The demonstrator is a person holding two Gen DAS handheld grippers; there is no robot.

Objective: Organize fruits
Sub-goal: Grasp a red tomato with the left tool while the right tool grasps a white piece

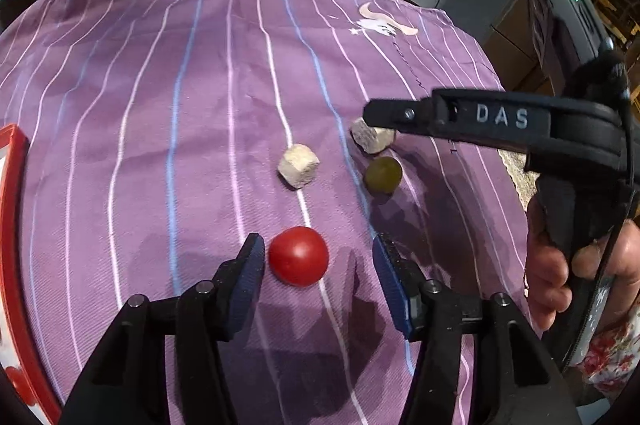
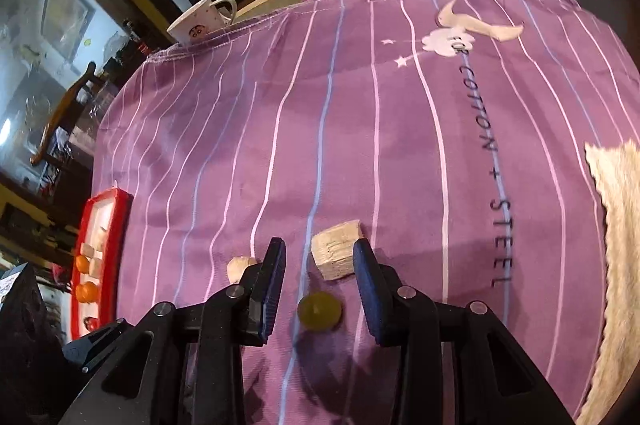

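Note:
A red tomato (image 1: 298, 256) lies on the purple striped cloth (image 1: 160, 85), between the open fingers of my left gripper (image 1: 318, 257). A green grape (image 1: 382, 174) and two pale cubes (image 1: 299, 166) (image 1: 371, 138) lie just beyond. My right gripper (image 1: 372, 113) shows from the side over the far cube. In the right wrist view my right gripper (image 2: 320, 265) is open around the green grape (image 2: 319, 310), with one pale cube (image 2: 338, 254) just ahead and another (image 2: 240, 267) partly hidden behind the left finger.
A red-rimmed tray (image 2: 102, 257) holding orange fruits and pale cubes sits at the cloth's left edge; it also shows in the left wrist view (image 1: 12, 225). A white mug (image 2: 202, 19) stands at the far edge. A cream fuzzy mat (image 2: 618, 245) lies at the right.

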